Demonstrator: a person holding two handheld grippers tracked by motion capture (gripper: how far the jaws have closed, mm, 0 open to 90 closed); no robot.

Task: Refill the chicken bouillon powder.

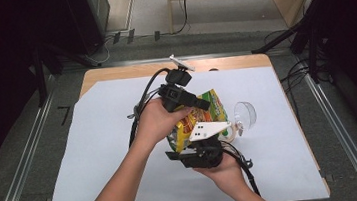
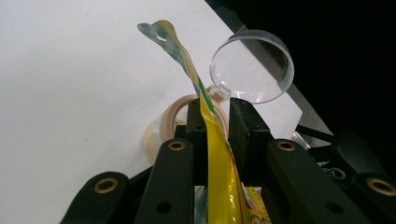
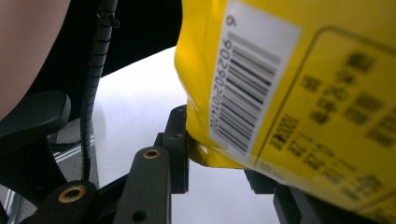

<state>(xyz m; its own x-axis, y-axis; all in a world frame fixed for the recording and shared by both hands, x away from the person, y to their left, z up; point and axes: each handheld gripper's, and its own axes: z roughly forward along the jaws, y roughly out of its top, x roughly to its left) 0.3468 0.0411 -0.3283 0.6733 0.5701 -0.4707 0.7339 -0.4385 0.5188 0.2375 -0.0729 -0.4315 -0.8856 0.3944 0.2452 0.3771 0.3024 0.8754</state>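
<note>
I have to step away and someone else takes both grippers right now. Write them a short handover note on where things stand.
Left gripper: shut on the top edge of the yellow snack bag, which runs up between its jaws.
Right gripper: shut on the bag's lower edge, near the barcode.
The bag is held up over the white sheet, between the two hands.
On the sheet beyond it: a clear round container and a tape roll.
Done: bag picked up and gripped at both ends.
Left: probably opening the bag and emptying it into the container; the bag looks sealed, though I cannot tell for sure.
</note>
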